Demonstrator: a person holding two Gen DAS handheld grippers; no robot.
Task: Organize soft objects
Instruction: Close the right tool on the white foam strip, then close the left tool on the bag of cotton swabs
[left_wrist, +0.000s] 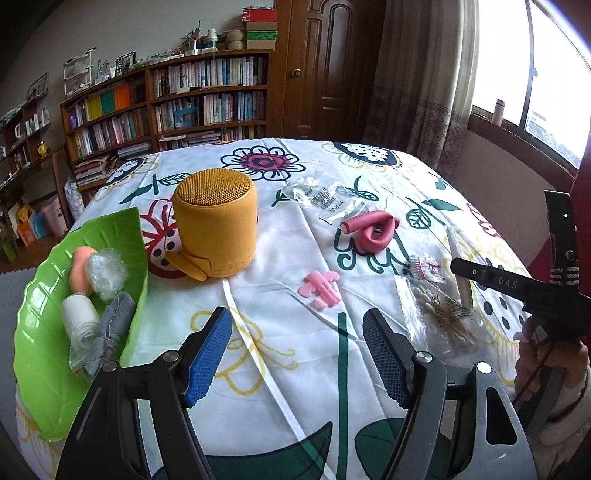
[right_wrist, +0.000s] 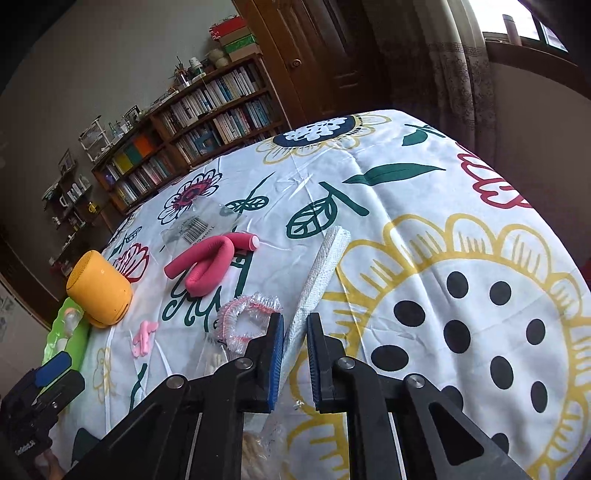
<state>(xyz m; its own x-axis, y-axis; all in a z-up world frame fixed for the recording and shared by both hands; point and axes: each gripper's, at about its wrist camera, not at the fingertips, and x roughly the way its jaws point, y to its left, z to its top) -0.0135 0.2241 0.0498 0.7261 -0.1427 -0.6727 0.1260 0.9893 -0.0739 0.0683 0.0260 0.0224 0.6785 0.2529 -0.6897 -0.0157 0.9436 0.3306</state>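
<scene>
A long white gauze strip (right_wrist: 325, 258) lies on the flowered tablecloth (right_wrist: 480, 206), and my right gripper (right_wrist: 295, 325) is shut on its near end. In the left wrist view the same gripper (left_wrist: 461, 267) crosses the strip (left_wrist: 453, 243) at the right. My left gripper (left_wrist: 297, 317) hovers open and empty above the cloth, just short of a small pink cactus-shaped piece (left_wrist: 321, 288). A bent pink foam roller (left_wrist: 373, 230) lies further back. To the left, a green leaf tray (left_wrist: 44, 354) holds a peach sponge (left_wrist: 79, 266), a clear plastic wad (left_wrist: 107, 271), a white bandage roll (left_wrist: 79, 317) and grey cloth (left_wrist: 112, 321).
A yellow speaker (left_wrist: 216, 221) stands between the tray and the roller. A clear shower cap with pink trim (right_wrist: 245, 321) and a bag of cotton swabs (left_wrist: 439, 314) lie beside the strip. An empty clear bag (left_wrist: 317, 197) sits further back. Beyond the table are bookshelves and a door.
</scene>
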